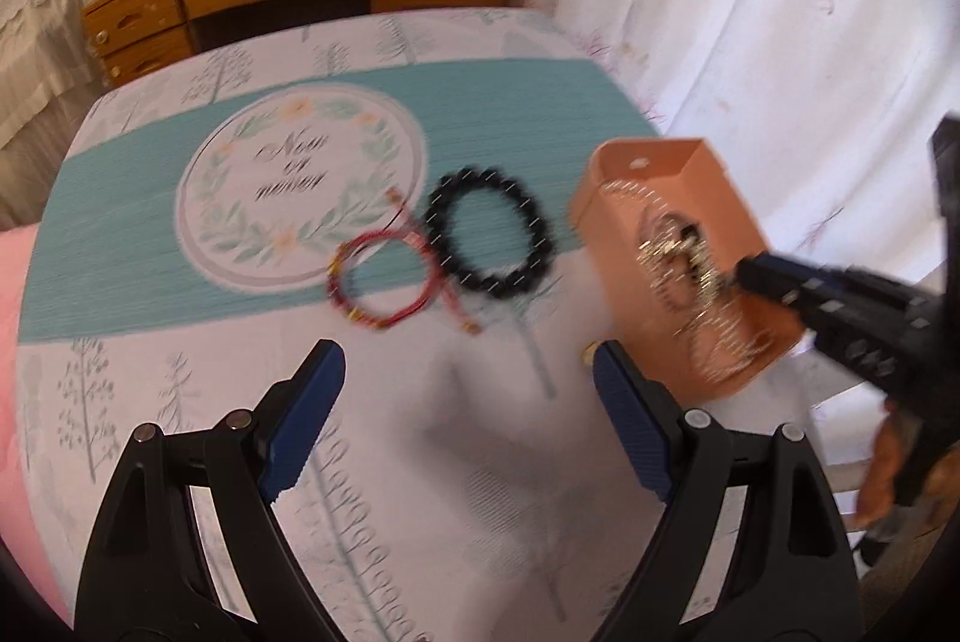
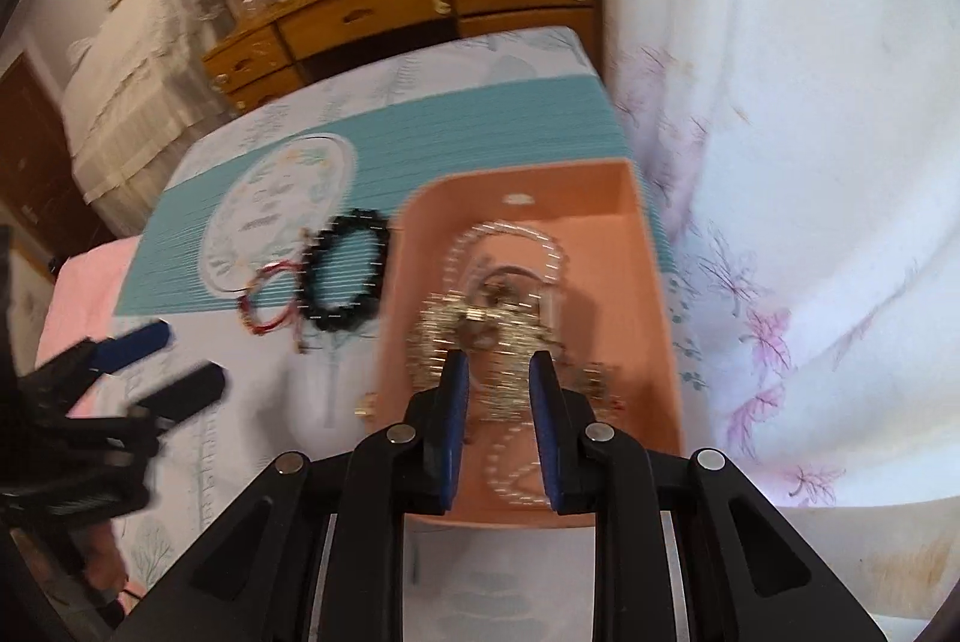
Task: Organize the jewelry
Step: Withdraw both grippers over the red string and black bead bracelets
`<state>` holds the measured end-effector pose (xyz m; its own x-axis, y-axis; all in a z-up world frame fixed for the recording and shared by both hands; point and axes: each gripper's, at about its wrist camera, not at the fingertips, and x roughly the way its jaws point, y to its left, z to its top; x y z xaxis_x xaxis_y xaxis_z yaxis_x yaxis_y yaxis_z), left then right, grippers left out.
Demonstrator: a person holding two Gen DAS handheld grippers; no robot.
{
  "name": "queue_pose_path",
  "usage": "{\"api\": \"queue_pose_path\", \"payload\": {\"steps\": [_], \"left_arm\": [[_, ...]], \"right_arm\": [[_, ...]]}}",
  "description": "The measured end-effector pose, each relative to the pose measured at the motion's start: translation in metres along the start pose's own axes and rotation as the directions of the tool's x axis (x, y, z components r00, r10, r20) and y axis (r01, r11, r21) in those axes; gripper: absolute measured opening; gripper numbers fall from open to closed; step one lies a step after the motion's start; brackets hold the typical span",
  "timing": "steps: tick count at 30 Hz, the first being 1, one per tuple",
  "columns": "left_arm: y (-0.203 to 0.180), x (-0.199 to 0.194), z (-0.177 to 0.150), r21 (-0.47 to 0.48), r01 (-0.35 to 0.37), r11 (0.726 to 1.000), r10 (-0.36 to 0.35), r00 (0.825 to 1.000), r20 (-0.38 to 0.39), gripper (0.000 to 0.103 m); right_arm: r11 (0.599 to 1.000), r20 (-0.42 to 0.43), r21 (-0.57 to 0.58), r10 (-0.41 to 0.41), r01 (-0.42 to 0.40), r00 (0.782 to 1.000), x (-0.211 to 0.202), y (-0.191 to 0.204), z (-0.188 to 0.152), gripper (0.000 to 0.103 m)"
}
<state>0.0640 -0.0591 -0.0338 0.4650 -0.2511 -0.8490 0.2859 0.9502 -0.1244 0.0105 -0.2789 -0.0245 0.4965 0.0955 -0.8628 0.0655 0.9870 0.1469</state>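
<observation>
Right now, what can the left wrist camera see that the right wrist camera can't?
Only the left wrist view shows the open left gripper from behind and the right gripper's side. Only the right wrist view shows a white pearl string low in the orange box, between narrow jaws. Both show the black bead bracelet, red cord bracelet and gold chains.

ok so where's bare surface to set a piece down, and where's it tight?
Free: the printed cloth in front of the left claw, and the teal mat left of its round emblem. Crowded: red cord bracelet against black bead bracelet, and the peach box, full of chains under the right claw.
</observation>
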Motion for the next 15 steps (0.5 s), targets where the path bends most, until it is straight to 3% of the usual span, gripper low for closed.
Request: {"api": "queue_pose_path", "payload": {"steps": [6,12,15], "left_arm": [[0.034,-0.001,-0.016,-0.064,-0.067,0.996,0.068,0.998,0.006,0.083],[0.070,0.001,-0.019,-0.162,-0.121,0.979,0.122,0.993,-0.002,0.083],[0.085,0.009,-0.016,-0.196,-0.107,0.975,0.104,0.994,-0.030,0.083]], "right_arm": [[0.993,0.009,-0.084,0.079,-0.078,0.997,-0.010,0.042,0.000,0.021],[0.980,-0.039,-0.148,0.131,-0.136,0.991,0.000,0.079,-0.003,0.021],[0.971,-0.069,-0.182,0.148,-0.158,0.987,0.011,0.095,-0.002,0.021]]}}
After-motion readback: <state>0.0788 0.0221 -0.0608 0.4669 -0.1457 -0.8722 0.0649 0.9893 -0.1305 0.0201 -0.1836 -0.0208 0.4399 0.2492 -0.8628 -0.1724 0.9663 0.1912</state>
